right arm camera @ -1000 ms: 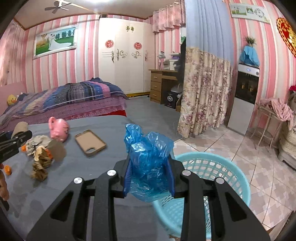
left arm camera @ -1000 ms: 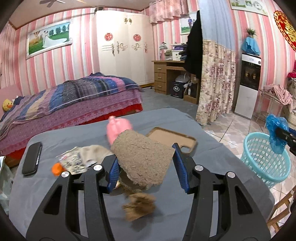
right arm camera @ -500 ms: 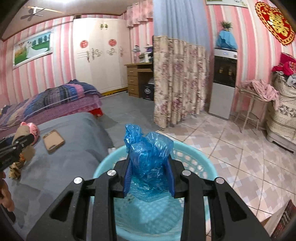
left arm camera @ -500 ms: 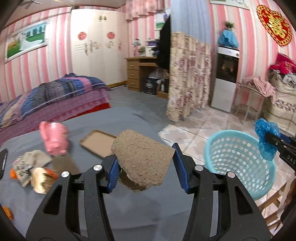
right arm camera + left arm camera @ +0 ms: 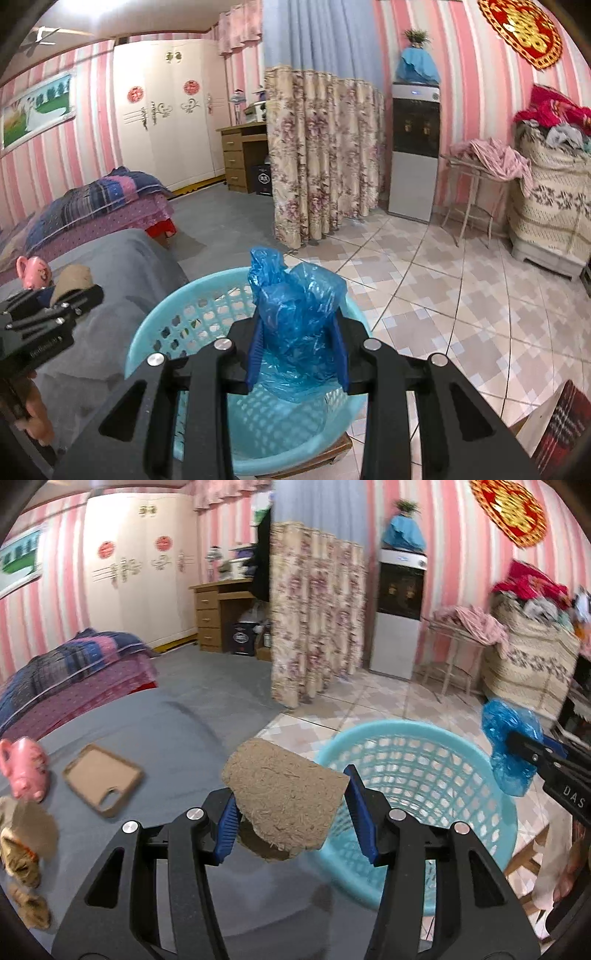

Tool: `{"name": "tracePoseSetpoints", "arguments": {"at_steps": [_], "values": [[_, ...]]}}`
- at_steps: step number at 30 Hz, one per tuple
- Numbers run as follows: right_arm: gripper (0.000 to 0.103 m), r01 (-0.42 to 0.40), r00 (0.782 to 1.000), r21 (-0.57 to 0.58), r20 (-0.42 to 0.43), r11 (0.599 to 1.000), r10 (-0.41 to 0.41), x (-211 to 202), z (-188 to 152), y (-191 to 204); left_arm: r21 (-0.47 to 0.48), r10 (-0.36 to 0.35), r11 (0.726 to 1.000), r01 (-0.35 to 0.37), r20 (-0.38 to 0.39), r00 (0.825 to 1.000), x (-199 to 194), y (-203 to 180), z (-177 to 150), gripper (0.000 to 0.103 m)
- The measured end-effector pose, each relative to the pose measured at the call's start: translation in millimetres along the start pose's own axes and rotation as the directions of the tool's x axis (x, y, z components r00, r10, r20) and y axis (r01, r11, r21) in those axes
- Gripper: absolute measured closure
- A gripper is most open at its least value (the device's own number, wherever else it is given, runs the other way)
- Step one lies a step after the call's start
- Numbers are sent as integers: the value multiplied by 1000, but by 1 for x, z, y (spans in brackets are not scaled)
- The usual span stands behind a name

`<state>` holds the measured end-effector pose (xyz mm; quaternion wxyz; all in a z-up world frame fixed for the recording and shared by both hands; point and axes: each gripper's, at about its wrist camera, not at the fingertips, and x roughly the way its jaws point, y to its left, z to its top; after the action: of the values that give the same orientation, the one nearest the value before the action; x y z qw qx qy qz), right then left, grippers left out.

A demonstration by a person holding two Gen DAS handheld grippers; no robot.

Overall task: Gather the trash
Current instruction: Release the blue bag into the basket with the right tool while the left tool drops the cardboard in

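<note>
My left gripper (image 5: 291, 812) is shut on a brown fibrous cardboard scrap (image 5: 284, 797), held over the table's right edge beside the light-blue mesh basket (image 5: 417, 771). My right gripper (image 5: 298, 354) is shut on a crumpled blue plastic bag (image 5: 295, 306), held above the basket (image 5: 173, 321). The bag also shows at the right of the left wrist view (image 5: 509, 746). More crumpled trash (image 5: 22, 849) lies on the grey table at the far left.
A pink piggy bank (image 5: 26, 768) and a brown phone case (image 5: 103, 779) lie on the grey table (image 5: 177, 738). The basket stands on a wooden stool over tiled floor (image 5: 443, 280). A flowered curtain (image 5: 321, 155), water dispenser and bed stand behind.
Both grippers swung right, away from the table. The left moved with the cardboard to the basket's edge. The right moved with the blue bag over the basket.
</note>
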<state>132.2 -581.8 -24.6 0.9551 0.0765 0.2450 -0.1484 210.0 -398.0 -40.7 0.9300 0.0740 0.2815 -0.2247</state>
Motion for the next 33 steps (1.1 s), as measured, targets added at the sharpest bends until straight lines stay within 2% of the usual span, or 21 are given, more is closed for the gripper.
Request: {"name": "tracePoseSetpoints", "arguments": {"at_steps": [7,9,10,11,13,15,19,22,24,29,33], "values": [[71,13,1000,41,-3,999,-12,4,-4,-17,32,-90,995,91,-30,995,28,-26,6,52],[71,18,1000,53,-5,998,-18,5,-5,-22,40,-101,994,102,-30,994,34,-32,9,49],[71,18,1000,59,-5,998,-18,6,-5,-24,49,-99,994,100,-26,995,35,-34,10,45],[71,17,1000,67,-4,998,-17,6,-5,-25,66,-96,993,98,-28,995,37,-38,13,35],[71,15,1000,69,-4,998,-15,7,-6,-25,81,-89,993,90,-16,996,38,-39,16,23],[71,13,1000,58,-8,998,-12,8,-6,-24,87,-82,993,82,-4,997,37,-38,18,18],[71,7,1000,47,-16,999,-7,13,-8,-20,62,-26,998,26,3,1000,30,-23,20,16],[71,-3,1000,49,-16,999,4,15,-8,-12,24,44,999,-45,45,998,15,0,19,6],[71,-9,1000,43,-15,999,9,17,-9,-4,0,91,996,-91,63,994,6,17,16,6],[71,-11,999,4,-31,1000,12,28,-14,23,-59,152,987,-148,68,986,-14,55,7,6],[70,-4,999,-7,-37,1000,3,38,-19,43,-125,186,976,-180,40,982,-27,85,-5,6]]}}
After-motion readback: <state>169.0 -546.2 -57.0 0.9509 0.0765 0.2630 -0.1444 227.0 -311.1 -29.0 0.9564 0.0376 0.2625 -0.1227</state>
